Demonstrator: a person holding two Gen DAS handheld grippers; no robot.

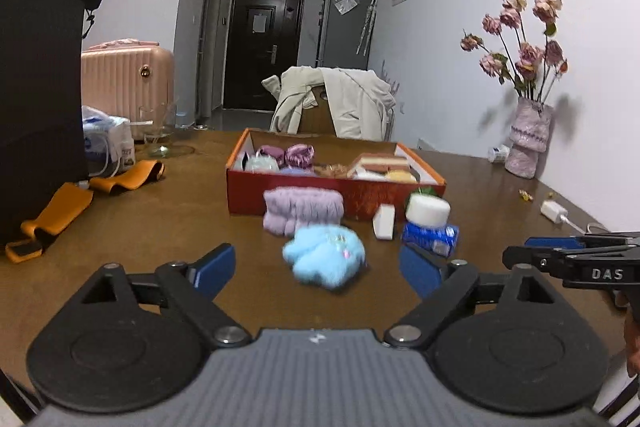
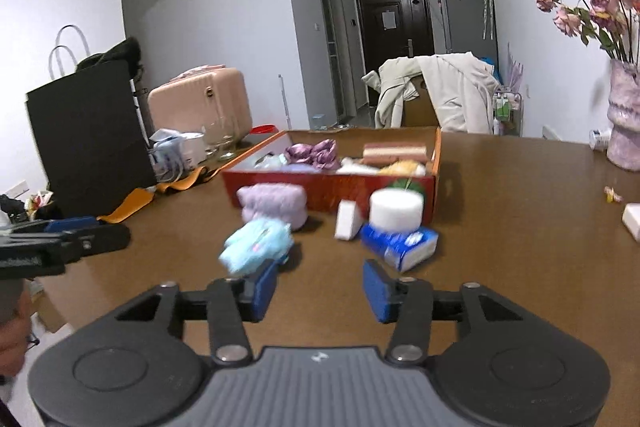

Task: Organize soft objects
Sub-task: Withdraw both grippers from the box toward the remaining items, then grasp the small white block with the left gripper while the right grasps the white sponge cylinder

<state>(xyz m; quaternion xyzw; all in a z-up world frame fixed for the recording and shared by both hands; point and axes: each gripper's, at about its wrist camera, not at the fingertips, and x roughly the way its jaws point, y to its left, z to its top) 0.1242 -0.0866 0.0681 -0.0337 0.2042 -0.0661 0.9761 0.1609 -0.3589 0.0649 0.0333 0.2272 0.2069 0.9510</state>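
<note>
above the table (image 1: 160, 227), both tools gape empty.

In front of me lies a fluffy light-blue plush (image 1: 325, 259), crumpled and blurred, on the brown table (image 1: 160, 227). Just beyond it a lilac fuzzy bundle (image 1: 302, 209) rests against the near wall of the red, orange-rimmed box (image 1: 336, 193). To its right a small white block (image 1: 384, 221) stands on end, near a blue-and-white tissue pack (image 1: 430, 237) with a white round pad (image 1: 427, 209) on top. Inside the box I see purple satin scrunchies (image 1: 298, 153) at the far left, a pale bundle (image 1: 260, 163) beside them, and striped brown-and-cream sponges (image 1: 380, 163) toward the right.
</note>
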